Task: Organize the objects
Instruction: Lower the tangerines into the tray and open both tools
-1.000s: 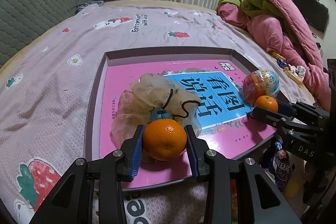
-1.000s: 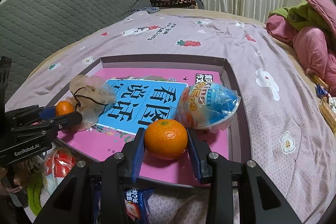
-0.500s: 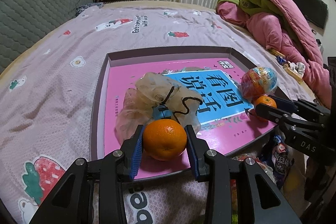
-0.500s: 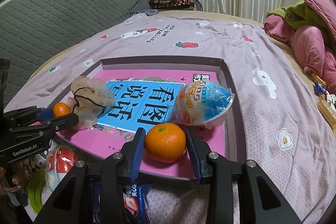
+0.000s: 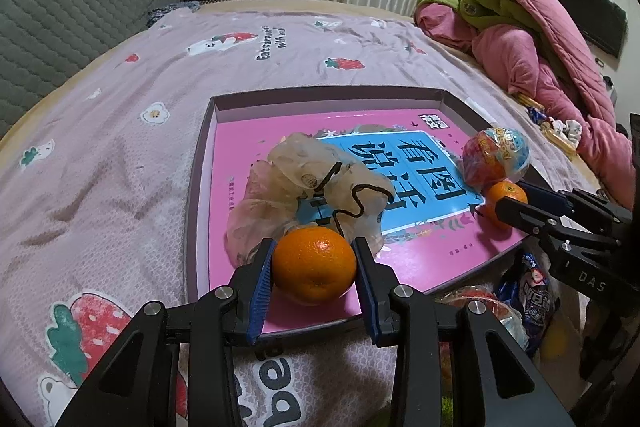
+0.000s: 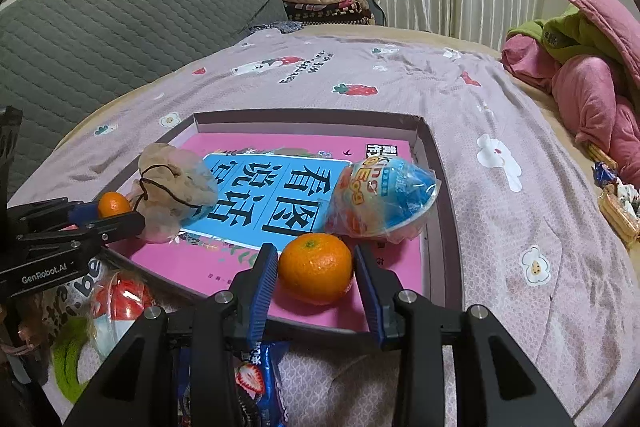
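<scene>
A shallow purple tray point(image 5: 200, 155) lined with a pink and blue book lies on the bed. My left gripper point(image 5: 314, 263) has an orange point(image 5: 314, 264) between its jaws at the tray's near left edge; the orange rests on the book. My right gripper point(image 6: 316, 267) is slightly apart around a second orange point(image 6: 315, 268) that sits on the book at the tray's near right. A crumpled beige bag point(image 5: 308, 187) lies behind the left orange. A wrapped toy egg point(image 6: 384, 199) lies behind the right orange.
Snack packets point(image 6: 248, 383) and a red wrapped item point(image 6: 120, 299) lie below the tray's near edge. Pink and green bedding point(image 5: 540, 39) is piled at the right. A grey quilted headboard point(image 6: 100, 27) stands at the left.
Both grippers have drawn back a little toward the tray's near edge. The right jaws have widened off their orange, which now rests on the book.
</scene>
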A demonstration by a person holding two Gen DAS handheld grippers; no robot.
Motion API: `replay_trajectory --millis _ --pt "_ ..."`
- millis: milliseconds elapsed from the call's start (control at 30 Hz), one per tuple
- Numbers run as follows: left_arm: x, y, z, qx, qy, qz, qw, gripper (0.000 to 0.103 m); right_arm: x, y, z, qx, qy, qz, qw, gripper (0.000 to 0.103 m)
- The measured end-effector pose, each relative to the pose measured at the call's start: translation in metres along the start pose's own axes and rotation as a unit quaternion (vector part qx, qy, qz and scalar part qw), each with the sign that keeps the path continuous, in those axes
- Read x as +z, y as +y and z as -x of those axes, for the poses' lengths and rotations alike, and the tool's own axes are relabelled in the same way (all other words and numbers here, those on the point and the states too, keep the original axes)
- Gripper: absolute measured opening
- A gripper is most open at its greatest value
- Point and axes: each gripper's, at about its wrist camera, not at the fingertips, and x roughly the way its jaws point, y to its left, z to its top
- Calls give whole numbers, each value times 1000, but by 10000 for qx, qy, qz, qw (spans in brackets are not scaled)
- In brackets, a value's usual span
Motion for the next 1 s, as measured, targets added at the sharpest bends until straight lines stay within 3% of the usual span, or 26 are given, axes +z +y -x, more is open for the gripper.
replay_trajectory --millis 1000 --pt "-6 6 16 79 -131 27 9999 39 -7 -1 14 18 -123 32 9999 43"
